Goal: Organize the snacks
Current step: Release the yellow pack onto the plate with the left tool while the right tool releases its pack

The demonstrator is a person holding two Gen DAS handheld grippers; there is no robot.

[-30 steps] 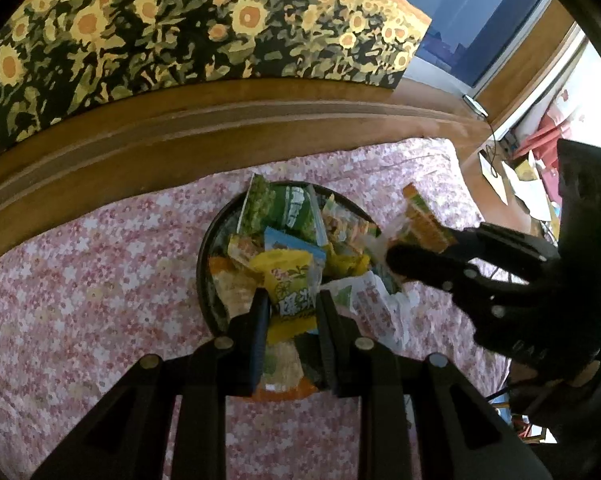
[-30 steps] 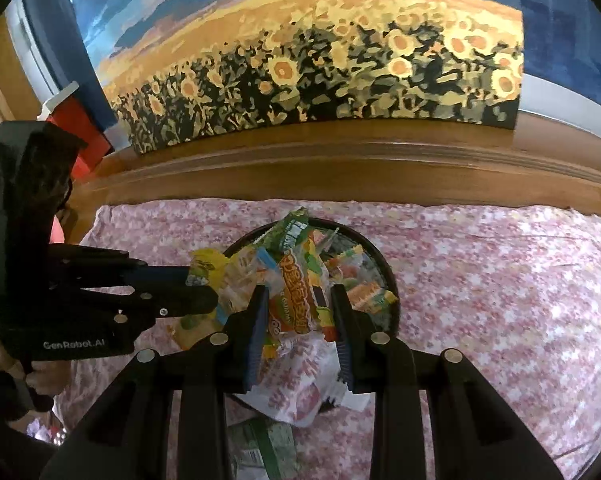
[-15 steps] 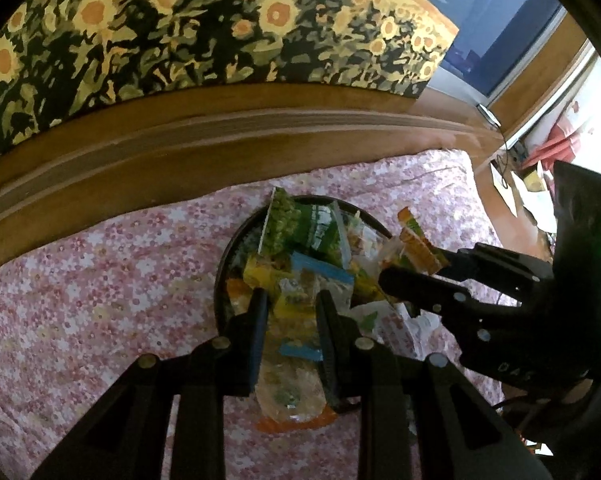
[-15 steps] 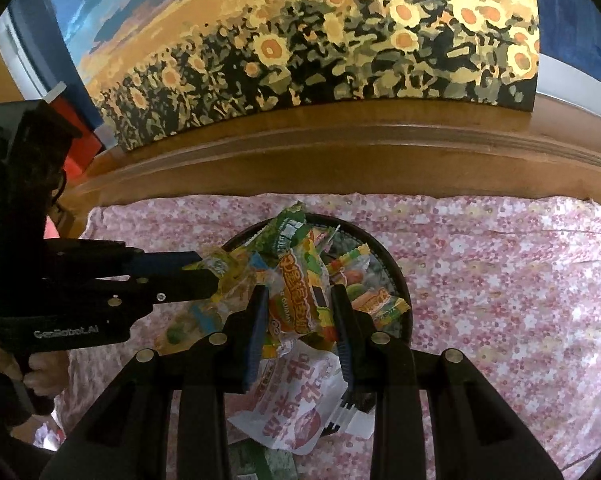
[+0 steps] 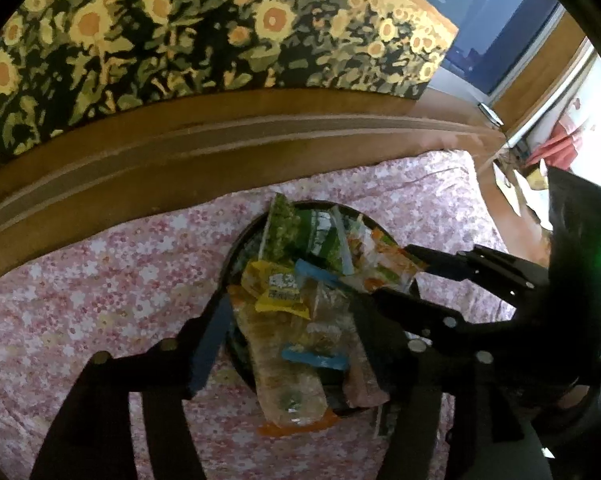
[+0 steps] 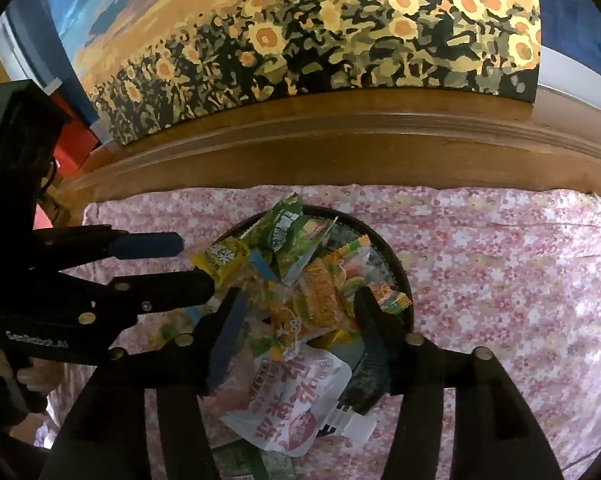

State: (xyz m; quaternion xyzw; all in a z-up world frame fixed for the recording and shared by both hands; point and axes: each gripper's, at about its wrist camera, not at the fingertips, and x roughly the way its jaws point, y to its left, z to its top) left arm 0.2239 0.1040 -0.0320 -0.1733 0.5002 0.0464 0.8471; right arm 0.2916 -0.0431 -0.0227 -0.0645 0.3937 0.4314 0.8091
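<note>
- Plainly, the left hand-held gripper (image 5: 286,322) was spreading its jaws; a clear packet with blue strips (image 5: 288,364) lay between them, and neither pad pressed on it.
- Likewise the right hand-held gripper (image 6: 300,312) was opening, its fingers standing either side of an orange snack packet (image 6: 320,300) without pinching it.
- Both pointed down at a round dark tray (image 6: 396,264) heaped with snacks: a green packet (image 5: 296,232) at the far side and a yellow packet (image 5: 278,288) in the middle.
- A white pouch with red print (image 6: 296,400) hung over the tray's near rim.
- The tray sat on a bed with a pink flowered sheet (image 6: 500,280), against a wooden headboard (image 6: 360,148).
- Behind that stood a sunflower painting (image 6: 320,40).
</note>
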